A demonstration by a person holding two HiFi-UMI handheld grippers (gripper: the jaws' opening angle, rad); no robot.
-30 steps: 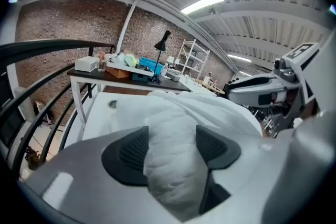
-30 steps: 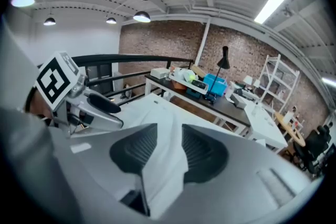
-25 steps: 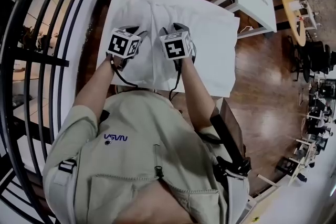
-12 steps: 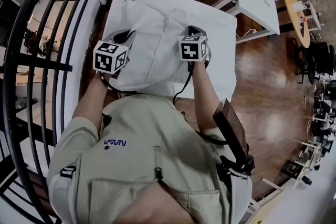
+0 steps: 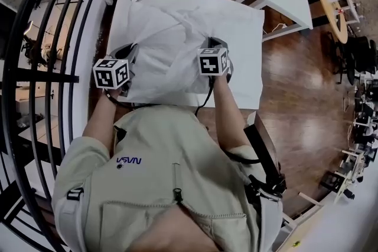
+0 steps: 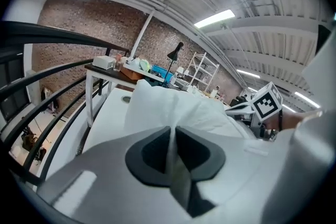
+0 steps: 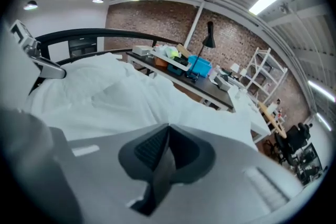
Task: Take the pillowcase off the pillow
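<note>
Pillowcase [image 5: 171,56] is clenched in just-closed left gripper [image 6: 170,131] jaws and right gripper [image 7: 167,128] jaws at worktop's [image 5: 242,15] near edge; stripping judged started, with a steady pull toward that edge needed next.

Beige short-sleeved shirt [image 5: 171,156], black shoulder strap [image 5: 261,157]

Two arms reach up the middle of the head view. The left arm [image 5: 101,124] leans toward the left edge. The right arm [image 5: 227,112] goes almost straight up. The left grey two-jaw gripper [image 5: 131,49] points up and a bit to the right. Its jaws have just been closing, and they pinch a fold of the white cloth pillowcase [image 5: 171,62]. The right grey two-jaw gripper [image 5: 214,41] points up the frame. Its jaws are squeezed tight together on the edge of that cloth.
</note>
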